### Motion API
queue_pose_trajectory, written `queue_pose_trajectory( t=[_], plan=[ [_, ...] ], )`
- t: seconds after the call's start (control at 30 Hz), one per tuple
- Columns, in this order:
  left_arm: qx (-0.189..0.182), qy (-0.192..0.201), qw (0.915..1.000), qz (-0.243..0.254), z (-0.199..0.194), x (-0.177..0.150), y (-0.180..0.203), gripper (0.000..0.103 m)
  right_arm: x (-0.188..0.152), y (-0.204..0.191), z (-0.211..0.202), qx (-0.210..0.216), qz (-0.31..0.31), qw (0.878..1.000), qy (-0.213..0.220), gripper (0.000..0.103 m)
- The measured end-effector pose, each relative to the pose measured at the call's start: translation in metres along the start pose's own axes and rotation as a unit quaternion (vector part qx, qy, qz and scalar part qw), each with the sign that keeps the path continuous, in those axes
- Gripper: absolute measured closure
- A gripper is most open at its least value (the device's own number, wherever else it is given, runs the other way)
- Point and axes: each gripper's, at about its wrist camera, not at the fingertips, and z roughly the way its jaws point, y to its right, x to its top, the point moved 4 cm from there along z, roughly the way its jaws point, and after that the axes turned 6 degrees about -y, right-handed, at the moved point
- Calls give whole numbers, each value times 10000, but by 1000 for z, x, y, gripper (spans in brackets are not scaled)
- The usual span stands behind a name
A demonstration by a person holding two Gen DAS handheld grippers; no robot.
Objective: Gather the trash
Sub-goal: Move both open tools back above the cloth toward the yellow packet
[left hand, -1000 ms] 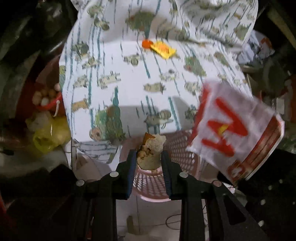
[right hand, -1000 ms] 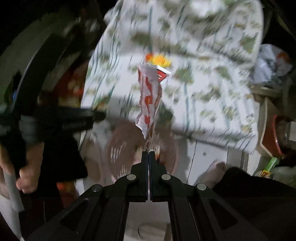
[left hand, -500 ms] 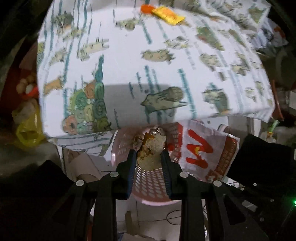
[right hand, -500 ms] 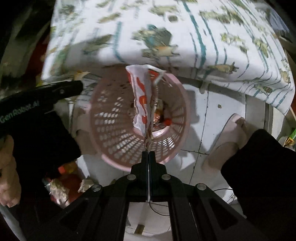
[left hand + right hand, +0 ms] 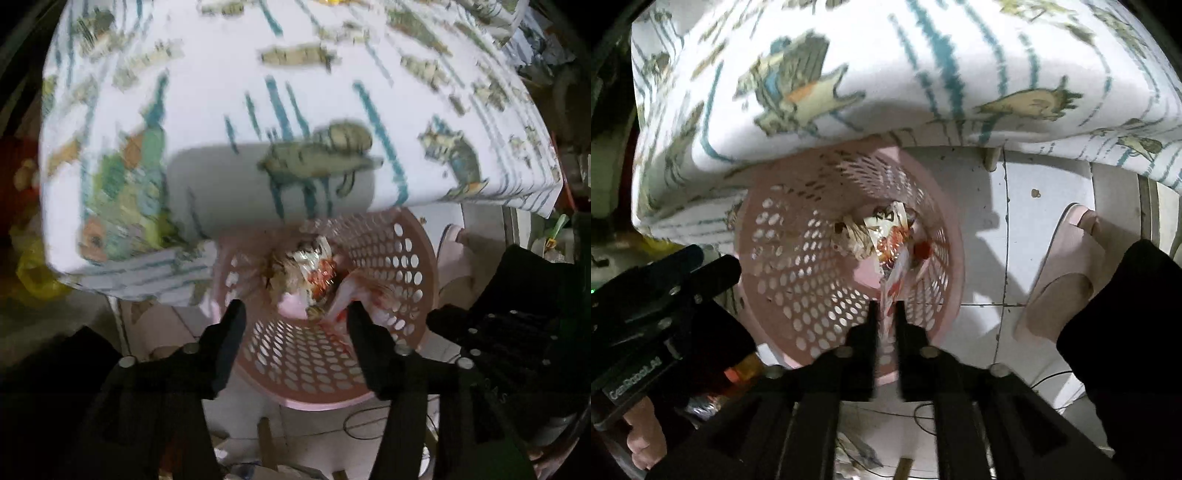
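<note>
Left gripper (image 5: 295,314) spread, empty | right gripper (image 5: 885,314) jaws just opening, wrapper (image 5: 895,273) slipping at 12 o'clock | release squarely over pink basket (image 5: 798,280).

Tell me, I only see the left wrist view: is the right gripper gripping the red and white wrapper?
Observer: No. The right gripper has its jaws apart, and they have just been opening. The wrapper sits loose between them, and the pads do not appear to press it.
Operator: Is it over the basket?
Observer: Yes. From the right wrist view its far end hangs inside the pink basket, above the crumpled trash on the basket floor.
</note>
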Motion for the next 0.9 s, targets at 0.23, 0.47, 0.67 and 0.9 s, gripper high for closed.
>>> queue_pose_trajectory(
  t=[0.23, 0.47, 0.67, 0.9],
  plan=[
    [-161, 829, 9963, -183, -74, -3, -13, 41, -7, -12, -76, -77, -162, 9922, 1238, 72],
    [-315, 1879, 9813, -266, -153, -5, -22, 41, -17, -35, -169, -163, -640, 9540, 2926, 72],
    [-160, 2452, 9690, -270, -202, -5, -27, 41, -16, -47, -209, -285, -899, 9356, 3403, 72],
    [208, 3155, 9486, -131, -278, 19, -30, 28, 6, -56, -289, -77, -1149, 9136, 3901, 67]
  ],
)
